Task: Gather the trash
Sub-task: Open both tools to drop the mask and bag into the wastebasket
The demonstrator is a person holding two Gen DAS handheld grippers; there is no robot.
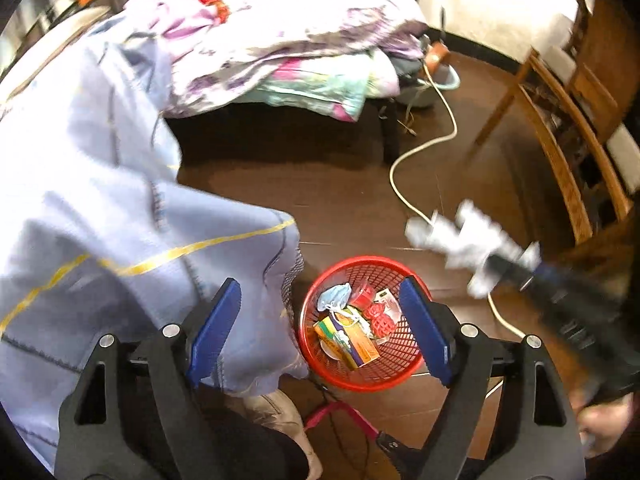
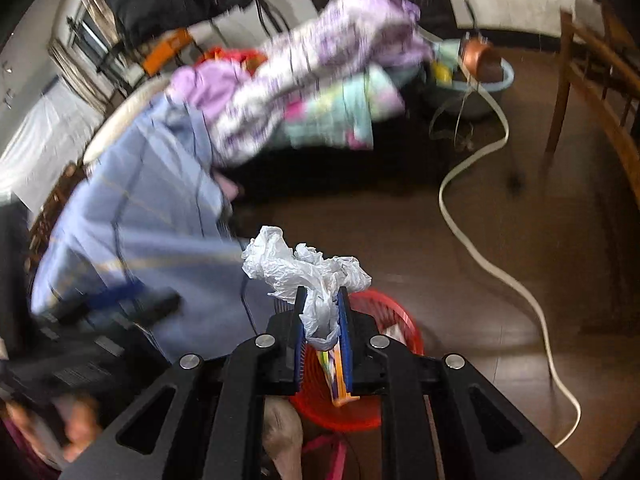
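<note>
A red mesh basket (image 1: 320, 364) stands on the dark floor with a blue mask, a yellow-orange box (image 1: 352, 340) and red scraps in it. In the left wrist view my left gripper (image 1: 320, 328) hangs above the basket, open, with nothing between its blue pads. My right gripper (image 2: 322, 300) is shut on a crumpled white plastic bag (image 2: 304, 268), just above the basket's rim (image 2: 396, 320). In the left wrist view the right gripper (image 1: 500, 266) comes in blurred from the right, carrying the white bag (image 1: 468, 240). The left gripper (image 2: 136, 300) shows as a blur in the right wrist view.
A bed with a light blue sheet (image 1: 100, 200) and a purple floral quilt (image 1: 288, 40) fills the left. A white cable (image 1: 404, 168) snakes across the floor. A wooden chair (image 1: 560, 152) stands at the right, a blue basin (image 2: 472, 92) behind. A pink strap (image 1: 344, 412) lies near the basket.
</note>
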